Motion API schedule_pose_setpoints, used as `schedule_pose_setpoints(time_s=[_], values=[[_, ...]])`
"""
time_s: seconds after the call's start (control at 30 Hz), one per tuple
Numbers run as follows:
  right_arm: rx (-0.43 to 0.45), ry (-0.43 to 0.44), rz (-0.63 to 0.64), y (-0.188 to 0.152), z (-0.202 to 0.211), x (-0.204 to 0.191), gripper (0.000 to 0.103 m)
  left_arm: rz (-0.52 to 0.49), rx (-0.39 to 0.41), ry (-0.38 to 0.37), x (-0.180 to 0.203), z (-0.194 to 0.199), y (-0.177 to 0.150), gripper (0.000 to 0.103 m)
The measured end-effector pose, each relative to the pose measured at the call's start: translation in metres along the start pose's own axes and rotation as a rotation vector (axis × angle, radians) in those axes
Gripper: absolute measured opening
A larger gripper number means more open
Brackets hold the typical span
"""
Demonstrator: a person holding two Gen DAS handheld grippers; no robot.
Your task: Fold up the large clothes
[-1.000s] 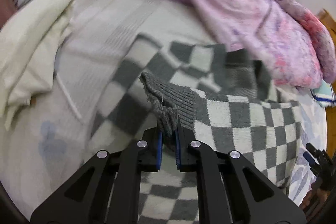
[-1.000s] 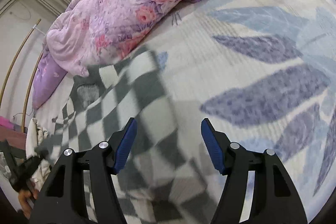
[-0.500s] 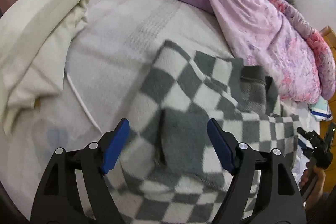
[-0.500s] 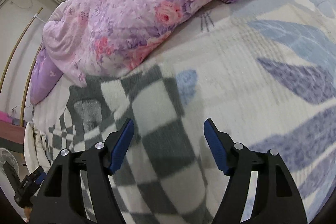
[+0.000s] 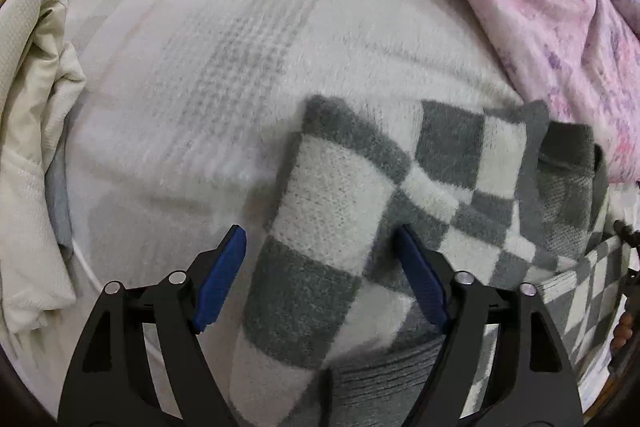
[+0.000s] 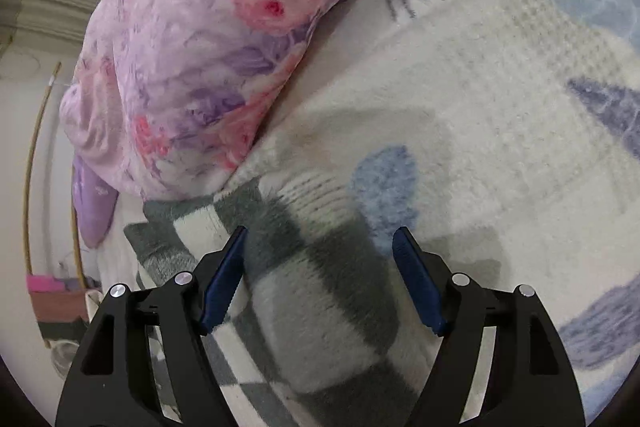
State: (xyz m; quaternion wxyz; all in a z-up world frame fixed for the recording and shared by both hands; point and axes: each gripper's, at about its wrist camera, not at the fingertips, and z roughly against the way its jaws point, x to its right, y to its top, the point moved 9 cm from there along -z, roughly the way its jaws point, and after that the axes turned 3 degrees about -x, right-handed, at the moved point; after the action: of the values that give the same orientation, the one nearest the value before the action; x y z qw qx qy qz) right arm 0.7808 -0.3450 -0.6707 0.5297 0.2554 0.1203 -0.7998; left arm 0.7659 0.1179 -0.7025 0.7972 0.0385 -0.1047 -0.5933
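You've let the cuff go, and both grippers, left (image 5: 320,267) and right (image 6: 320,267), now straddle the sweater (image 5: 332,227) on the bed (image 5: 200,67), jaws closing, gripping nothing, ready for the next fold.

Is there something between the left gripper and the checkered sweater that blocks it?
Nothing visible does. The left gripper is open directly over the checkered sweater, whose folded sleeve lies between the blue pads without being pressed.
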Motion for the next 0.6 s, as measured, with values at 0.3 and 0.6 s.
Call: schedule_pose_setpoints(time_s=[0.3,0.6], values=[[0.199,0.003,0.236,-0.028,0.074,-0.042,0.018,-0.074,0.211,-0.07,0.015,0.078,-0.016,0.023],[0.342,0.125,0.262,-0.117,0.193,-0.043,0.018,-0.079,0.333,-0.128,0.017,0.186,-0.098,0.022]])
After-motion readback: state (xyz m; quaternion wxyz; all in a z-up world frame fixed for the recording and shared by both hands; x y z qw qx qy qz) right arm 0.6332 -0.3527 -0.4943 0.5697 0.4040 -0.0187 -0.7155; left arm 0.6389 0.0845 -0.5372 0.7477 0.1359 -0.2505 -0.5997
